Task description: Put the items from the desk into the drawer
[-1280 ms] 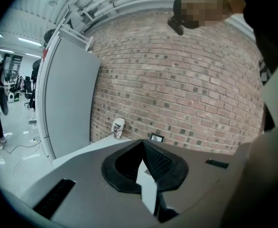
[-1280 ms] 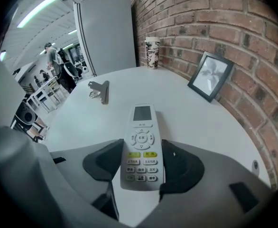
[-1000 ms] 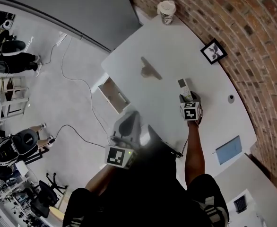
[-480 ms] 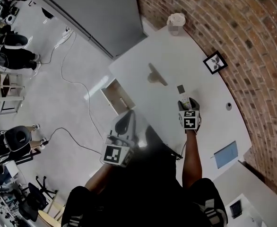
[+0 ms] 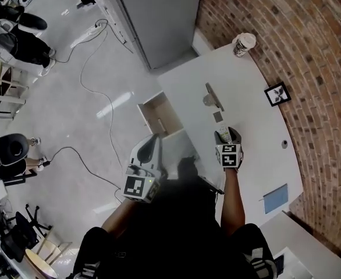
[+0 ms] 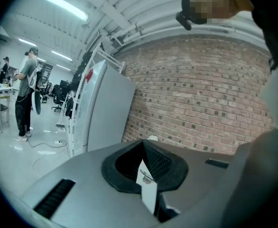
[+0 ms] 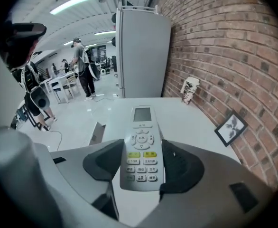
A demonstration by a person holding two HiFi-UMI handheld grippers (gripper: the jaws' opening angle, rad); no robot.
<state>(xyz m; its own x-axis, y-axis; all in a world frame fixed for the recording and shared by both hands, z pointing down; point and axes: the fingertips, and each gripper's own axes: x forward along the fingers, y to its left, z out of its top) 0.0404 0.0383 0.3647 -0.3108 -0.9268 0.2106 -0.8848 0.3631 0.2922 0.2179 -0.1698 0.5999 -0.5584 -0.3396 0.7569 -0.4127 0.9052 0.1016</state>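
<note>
— Is remote (image 7: 141,148) in yet?
— No. R gripper (image 5: 227,133) jaws clamp it over counter (image 5: 249,106); drawer (image 5: 157,116) open nearby. L gripper (image 6: 146,167) jaws closed, empty. Cup (image 5: 244,44), frame (image 5: 277,93) not stowed either.

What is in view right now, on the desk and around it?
desk: one, white, against the brick wall
remote control: one, white with yellow buttons, over the desk
paper cup: one, pale, far desk corner by the wall
picture frame: one, black, on the desk by the wall
blue sheet: one, near end of the desk
small round thing: one, dark, on the desk; cannot tell what
grey object: one, mid-desk beyond the remote control; unclear
drawer: one, open, desk's left edge
cabinet: one, grey, tall, beyond the desk
right gripper: shut on the remote control
left gripper: jaws together, left of the desk
</note>
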